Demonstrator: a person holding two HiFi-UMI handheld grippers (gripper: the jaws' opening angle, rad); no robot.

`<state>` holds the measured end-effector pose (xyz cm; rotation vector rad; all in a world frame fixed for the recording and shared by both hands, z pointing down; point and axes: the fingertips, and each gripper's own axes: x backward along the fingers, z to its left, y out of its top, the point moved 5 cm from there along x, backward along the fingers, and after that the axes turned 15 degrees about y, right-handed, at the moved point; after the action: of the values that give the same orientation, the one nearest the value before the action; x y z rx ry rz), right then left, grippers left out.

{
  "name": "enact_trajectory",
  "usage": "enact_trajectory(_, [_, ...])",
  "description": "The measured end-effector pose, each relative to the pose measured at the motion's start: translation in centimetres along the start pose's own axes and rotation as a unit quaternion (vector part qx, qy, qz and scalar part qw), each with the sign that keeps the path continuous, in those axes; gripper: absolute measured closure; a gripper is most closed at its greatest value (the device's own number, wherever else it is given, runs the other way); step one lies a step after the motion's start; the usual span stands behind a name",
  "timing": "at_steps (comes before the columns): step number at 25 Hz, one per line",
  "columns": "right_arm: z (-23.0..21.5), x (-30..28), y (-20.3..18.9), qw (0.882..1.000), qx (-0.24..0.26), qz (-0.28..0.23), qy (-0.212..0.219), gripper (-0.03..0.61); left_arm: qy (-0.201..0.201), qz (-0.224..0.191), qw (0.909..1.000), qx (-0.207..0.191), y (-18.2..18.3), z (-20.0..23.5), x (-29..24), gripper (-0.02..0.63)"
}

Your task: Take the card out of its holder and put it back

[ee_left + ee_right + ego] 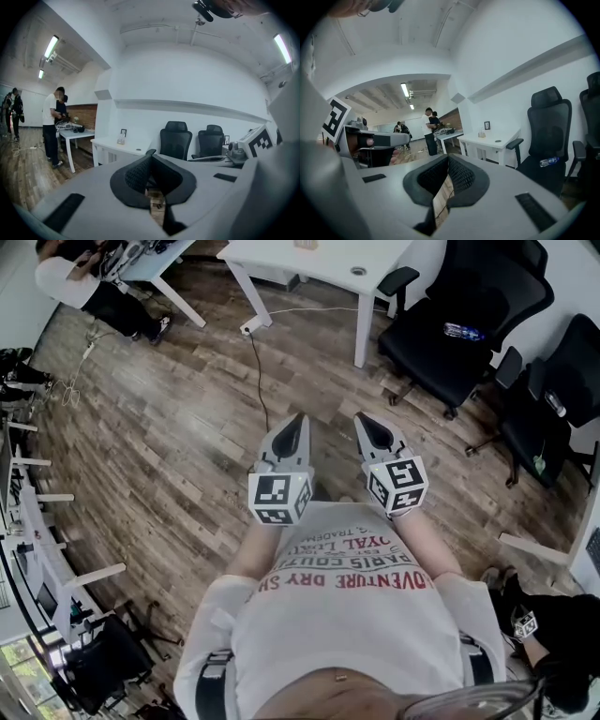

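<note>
Wood-plank floor fills the head view, with the person's own white printed T-shirt at the near edge. The left gripper and right gripper are held side by side in front of the torso, close together but apart, both pointing away over the floor. Far side: a white desk, with a cable running from it across the planks. Far right: black office chairs, one with a bottle on its seat. Far left: another person at a second table. Left gripper view: the left gripper's jaw tips meet and nothing is held; only floor shows through the slot below the tips. Beyond are the white desk, two chairs and people standing at far left. A small clear stand sits on the desk beside a small frame. Right gripper view: the right gripper is closed tip to tip and also empty. The chair with the bottle is at near right and the desk lies beyond. I cannot pick out the card or its holder with certainty in any view, and the stand on the desk is too small to identify.
</note>
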<state>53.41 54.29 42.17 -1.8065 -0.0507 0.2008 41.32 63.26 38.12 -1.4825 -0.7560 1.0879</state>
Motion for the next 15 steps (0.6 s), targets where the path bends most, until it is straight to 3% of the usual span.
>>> enact_trajectory(7, [-2.5, -1.7, -0.5, 1.0, -0.022, 0.012, 0.0, 0.552, 0.007, 0.005, 0.9999, -0.005, 0.2, 0.9, -2.7, 0.589])
enact_trajectory(15, [-5.5, -9.1, 0.8, 0.999, -0.031, 0.031, -0.007, 0.552, 0.01, 0.012, 0.9999, 0.007, 1.7, 6.0, -9.2, 0.589])
